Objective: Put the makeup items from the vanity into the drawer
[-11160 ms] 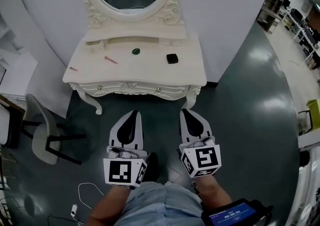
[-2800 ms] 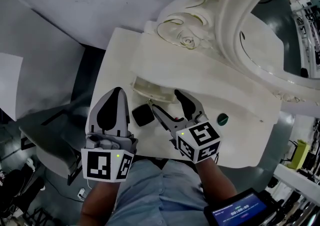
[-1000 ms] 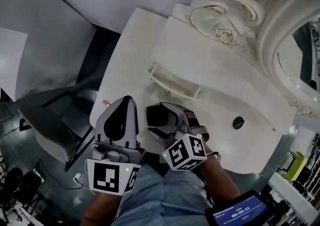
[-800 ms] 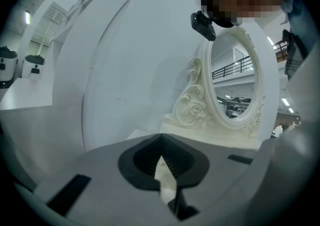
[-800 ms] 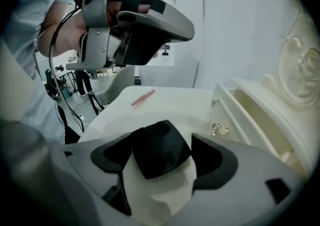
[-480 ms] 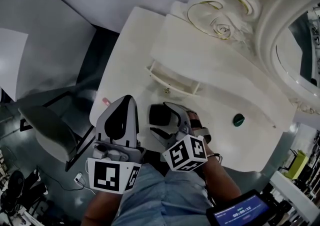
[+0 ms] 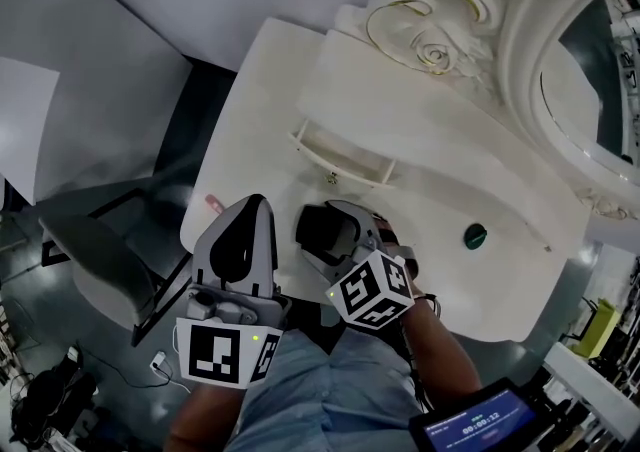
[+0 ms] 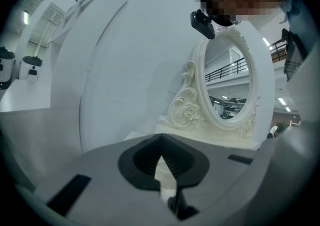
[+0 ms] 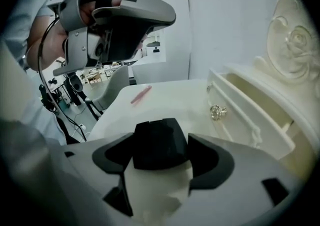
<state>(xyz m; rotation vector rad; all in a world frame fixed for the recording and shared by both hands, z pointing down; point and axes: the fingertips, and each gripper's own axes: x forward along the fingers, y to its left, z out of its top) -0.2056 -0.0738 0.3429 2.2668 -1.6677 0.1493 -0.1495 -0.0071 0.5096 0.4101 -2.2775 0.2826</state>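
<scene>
A black square compact (image 7: 316,228) (image 9: 159,142) lies on the white vanity top (image 7: 262,110), just in front of the small open drawer (image 7: 345,155) (image 9: 250,105). My right gripper (image 7: 325,236) (image 9: 162,156) reaches over it. Its jaws are wide and closing, one on each side of the compact, with a thin gap still showing on the right side. My left gripper (image 7: 255,202) (image 8: 161,157) hovers shut and empty at the vanity's near edge, left of the compact. A pink stick (image 7: 213,205) (image 9: 141,94) lies near the left edge. A green round item (image 7: 474,235) sits to the right.
The drawer has a crystal knob (image 9: 216,112) on its front. The ornate oval mirror (image 7: 590,70) (image 8: 230,90) rises behind the drawer shelf. A grey chair (image 7: 90,260) stands on the floor left of the vanity. My left gripper's body (image 9: 120,15) shows high in the right gripper view.
The right gripper has stayed over the compact and shifted only slightly. The left gripper has not moved. The head camera has drifted a little.
</scene>
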